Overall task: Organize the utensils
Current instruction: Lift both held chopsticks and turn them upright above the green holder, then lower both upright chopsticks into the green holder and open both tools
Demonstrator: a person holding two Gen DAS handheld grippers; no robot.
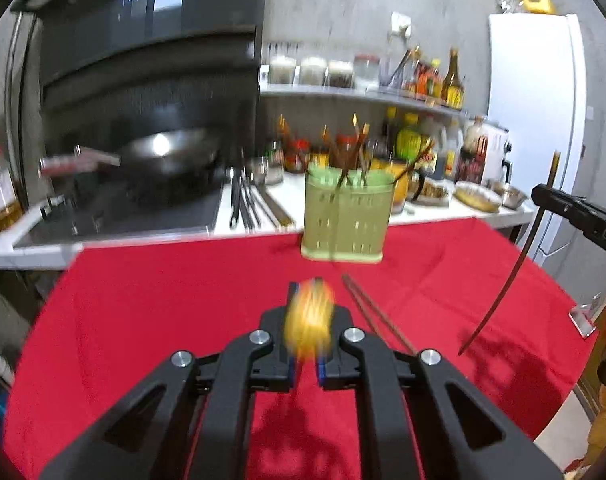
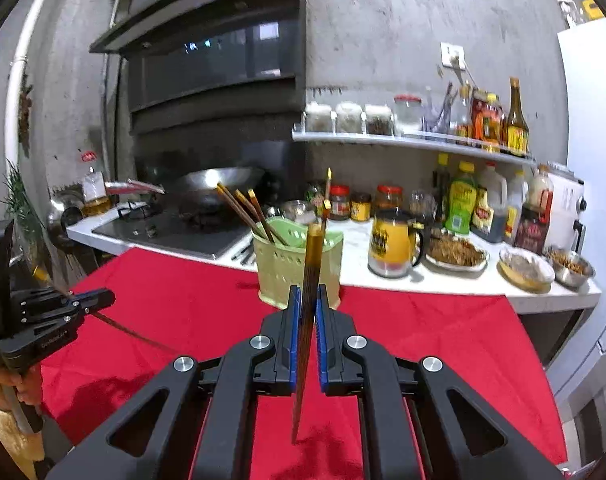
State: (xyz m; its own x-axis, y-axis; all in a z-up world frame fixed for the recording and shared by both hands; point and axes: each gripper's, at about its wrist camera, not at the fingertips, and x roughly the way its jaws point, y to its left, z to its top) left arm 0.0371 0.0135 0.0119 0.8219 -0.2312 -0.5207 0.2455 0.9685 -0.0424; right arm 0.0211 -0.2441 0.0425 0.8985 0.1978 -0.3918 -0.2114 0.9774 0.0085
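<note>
Red-clothed worktop (image 2: 423, 332) w/ green holder (image 2: 295, 264) at back edge. Right claw (image 2: 308, 320) pinches a chopstick (image 2: 309, 280) upright, prob. for dropping in; left claw (image 1: 309, 320) pinches another; one pair (image 1: 377, 312) lies loose.

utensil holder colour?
Pale green perforated plastic utensil holder on the red tablecloth; clearest in the right wrist view.

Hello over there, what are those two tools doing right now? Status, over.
Left tool shut on a blurred chopstick. Right tool shut on a brown chopstick, upright. Green slotted plastic holder ahead on red cloth. One chopstick lies loose.
</note>
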